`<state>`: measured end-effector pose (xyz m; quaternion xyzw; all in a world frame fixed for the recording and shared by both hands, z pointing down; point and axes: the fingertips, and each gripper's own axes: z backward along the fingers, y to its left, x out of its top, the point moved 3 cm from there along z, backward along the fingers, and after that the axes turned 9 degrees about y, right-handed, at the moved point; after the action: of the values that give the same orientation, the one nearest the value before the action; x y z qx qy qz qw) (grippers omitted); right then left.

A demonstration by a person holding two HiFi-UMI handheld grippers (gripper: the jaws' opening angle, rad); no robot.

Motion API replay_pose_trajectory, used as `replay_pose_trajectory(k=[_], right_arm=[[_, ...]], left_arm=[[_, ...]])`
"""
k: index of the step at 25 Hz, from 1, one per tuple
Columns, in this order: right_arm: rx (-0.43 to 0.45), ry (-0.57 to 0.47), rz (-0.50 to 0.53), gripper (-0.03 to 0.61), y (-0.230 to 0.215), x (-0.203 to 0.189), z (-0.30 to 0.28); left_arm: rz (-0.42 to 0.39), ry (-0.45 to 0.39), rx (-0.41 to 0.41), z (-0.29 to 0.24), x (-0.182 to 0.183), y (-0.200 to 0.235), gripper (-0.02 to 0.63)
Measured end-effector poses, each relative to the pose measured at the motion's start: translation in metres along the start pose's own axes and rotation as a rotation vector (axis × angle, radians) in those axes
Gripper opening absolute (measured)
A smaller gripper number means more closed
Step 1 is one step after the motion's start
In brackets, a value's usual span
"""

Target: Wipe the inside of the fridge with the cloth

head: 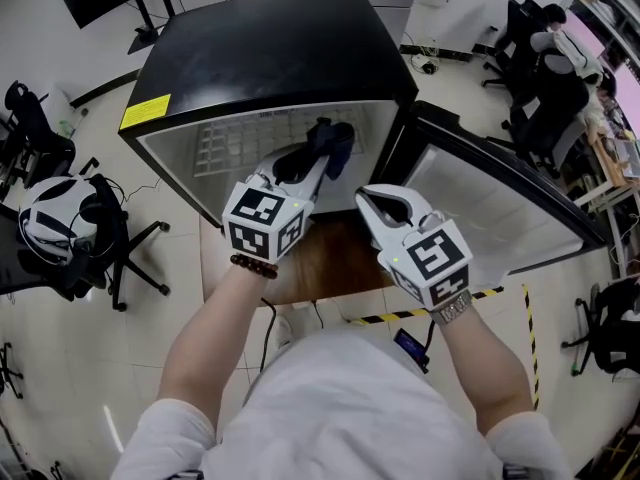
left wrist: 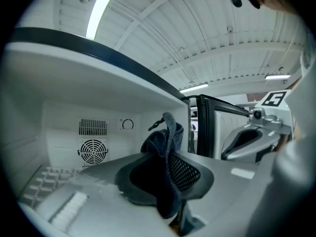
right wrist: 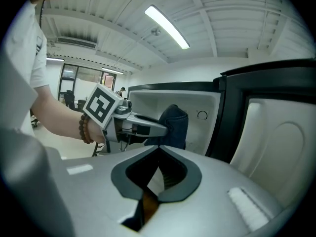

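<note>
Right tongs (head: 368,200) sit closed, empty; left tongs (head: 325,158) pinch the dark blue cloth (head: 338,133), which friction inside the black fridge (head: 270,53) might tug loose.

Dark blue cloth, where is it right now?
In the head view the dark blue cloth is clamped in the left gripper, just inside the open black mini fridge, near its right wall.

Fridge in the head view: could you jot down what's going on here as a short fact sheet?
Fridge: small, black, door swung open
Cloth: dark, held up at the fridge opening
Left gripper: shut on the cloth
Right gripper: shut, nothing in it, outside the fridge
Inside: wire shelf, round fan grille on the back wall
</note>
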<state>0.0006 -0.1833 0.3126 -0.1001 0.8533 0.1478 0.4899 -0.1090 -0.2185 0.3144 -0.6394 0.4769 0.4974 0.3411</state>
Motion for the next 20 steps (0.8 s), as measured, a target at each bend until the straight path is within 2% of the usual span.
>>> replay_pose_trajectory(k=[11,20], right_arm=[[-0.054,0.027,-0.025,0.002,-0.004,0.0,-0.016],[-0.104,0.058,-0.062,0.002,-0.015,0.005,-0.033]], left_arm=[[0.05,0.023,0.153,-0.053,0.023,0.029,0.071],[0.077,0.035,0.215,-0.092,0.024,0.047,0.071]])
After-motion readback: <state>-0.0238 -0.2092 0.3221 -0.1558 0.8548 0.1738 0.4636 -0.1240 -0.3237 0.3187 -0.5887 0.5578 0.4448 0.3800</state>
